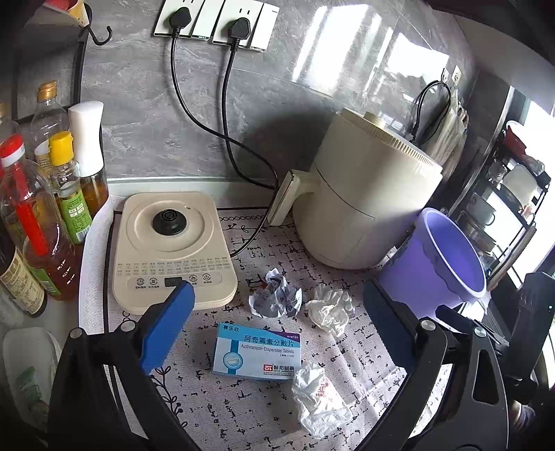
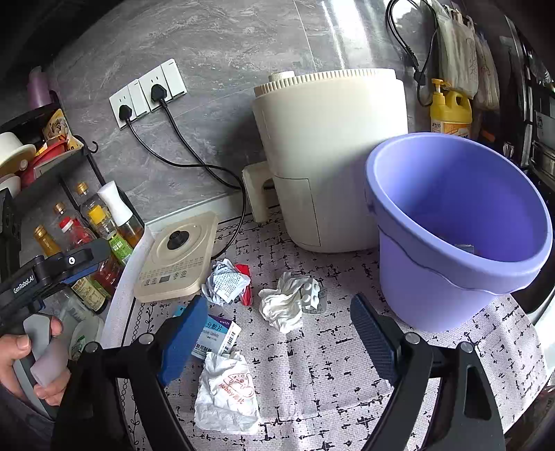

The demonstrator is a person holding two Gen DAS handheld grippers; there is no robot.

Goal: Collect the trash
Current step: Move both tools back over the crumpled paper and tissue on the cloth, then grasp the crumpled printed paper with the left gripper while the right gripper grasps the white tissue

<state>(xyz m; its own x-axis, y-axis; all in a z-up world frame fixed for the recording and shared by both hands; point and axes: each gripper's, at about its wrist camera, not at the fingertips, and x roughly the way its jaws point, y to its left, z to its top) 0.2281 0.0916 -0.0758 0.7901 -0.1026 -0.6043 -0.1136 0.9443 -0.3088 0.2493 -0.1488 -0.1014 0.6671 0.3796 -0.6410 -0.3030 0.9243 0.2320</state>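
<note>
Right gripper (image 2: 277, 333) held wide, nothing between pads. Left gripper (image 1: 277, 312) likewise spread, empty. Crumpled white tissue (image 2: 282, 308) seen at 12 o'clock of right gripper, medicine box (image 2: 215, 333) at 9, printed wrapper (image 2: 225, 392) at 7, purple bucket (image 2: 461, 277) at 2.

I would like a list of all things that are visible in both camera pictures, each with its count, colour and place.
bucket: 1, purple, right on mat
air fryer: 1, cream, behind bucket
kettle base: 1, cream, left on mat
medicine box: 1, blue-white, front of mat
crumpled wrappers: 3, white or printed, mid-mat
white blister piece: 1, white, beside middle wrapper
bottles: several, mixed, left edge
yellow pump bottle: 1, yellow, behind fryer
wall sockets: two plugs in, white, wall
mat: 1, grey patterned, counter
left gripper: 1, blue pads, open
right gripper: 1, blue pads, open
hand: 1, on left gripper's handle
</note>
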